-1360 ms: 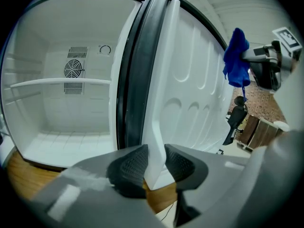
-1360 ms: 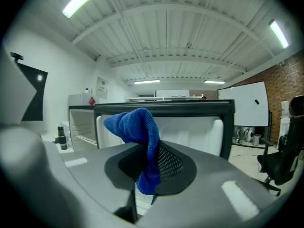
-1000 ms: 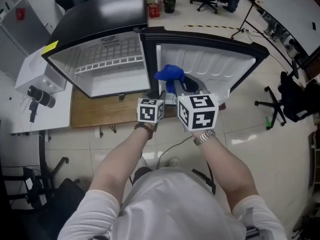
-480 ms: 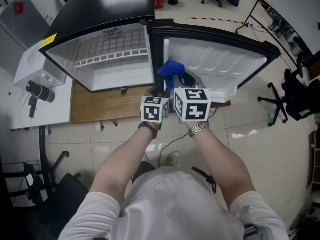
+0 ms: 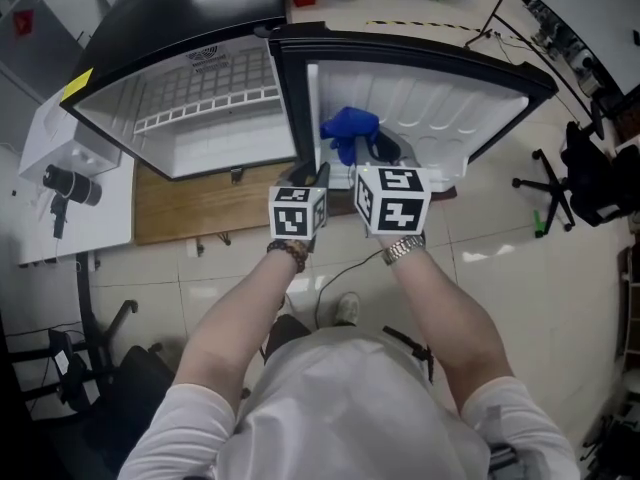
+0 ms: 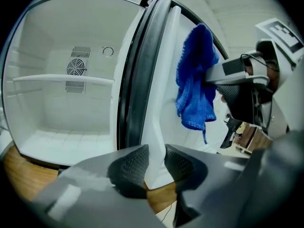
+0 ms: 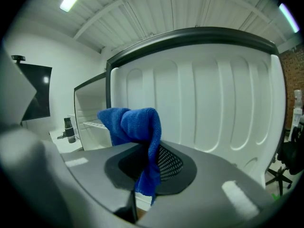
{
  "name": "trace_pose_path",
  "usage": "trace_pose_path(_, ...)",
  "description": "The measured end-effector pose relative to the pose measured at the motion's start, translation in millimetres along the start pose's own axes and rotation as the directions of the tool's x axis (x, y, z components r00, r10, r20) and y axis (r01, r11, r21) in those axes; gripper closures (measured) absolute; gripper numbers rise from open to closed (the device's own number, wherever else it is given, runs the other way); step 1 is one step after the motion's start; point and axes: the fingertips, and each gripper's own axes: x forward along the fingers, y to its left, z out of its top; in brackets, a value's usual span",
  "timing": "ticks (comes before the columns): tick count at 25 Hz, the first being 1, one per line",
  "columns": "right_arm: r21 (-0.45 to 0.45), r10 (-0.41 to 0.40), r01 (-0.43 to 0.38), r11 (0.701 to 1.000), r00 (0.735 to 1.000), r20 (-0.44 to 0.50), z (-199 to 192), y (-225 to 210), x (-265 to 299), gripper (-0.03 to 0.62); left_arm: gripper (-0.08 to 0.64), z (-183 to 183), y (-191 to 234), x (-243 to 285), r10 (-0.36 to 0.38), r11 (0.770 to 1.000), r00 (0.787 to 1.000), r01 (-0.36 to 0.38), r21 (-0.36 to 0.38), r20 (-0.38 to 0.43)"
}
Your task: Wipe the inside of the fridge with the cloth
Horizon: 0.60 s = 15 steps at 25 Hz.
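The left gripper (image 6: pixel 156 167) stands half-closed, its pads pinching the lower edge of the white moulded fridge door (image 6: pixel 159 127); the right gripper (image 7: pixel 151 164), nearly together, nips the blue knitted cloth (image 7: pixel 133 122), held up just before that door's ribbed inner face.

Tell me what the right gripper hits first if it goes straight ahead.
Probably the fridge door's white ribbed inner liner; the blue cloth clamped in the right gripper would touch it before the jaws do. Depth is unclear.
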Motion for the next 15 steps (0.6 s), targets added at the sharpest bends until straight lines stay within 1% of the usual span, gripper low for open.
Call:
trace_pose_path(8,-0.013,-0.079,0.079,0.997,0.997,-0.006,-4,-48,-20,0.551,0.457,-1,1,-1,0.019,1.0,1.0,-0.019,0.002,0.005)
trace_pose_path(15,-0.008,-0.157,0.157,0.987,0.988,-0.004,-6,-96,-41,0.551,0.459,-1,1,-1,0.035,0.999,0.999,-0.035,0.002,0.005)
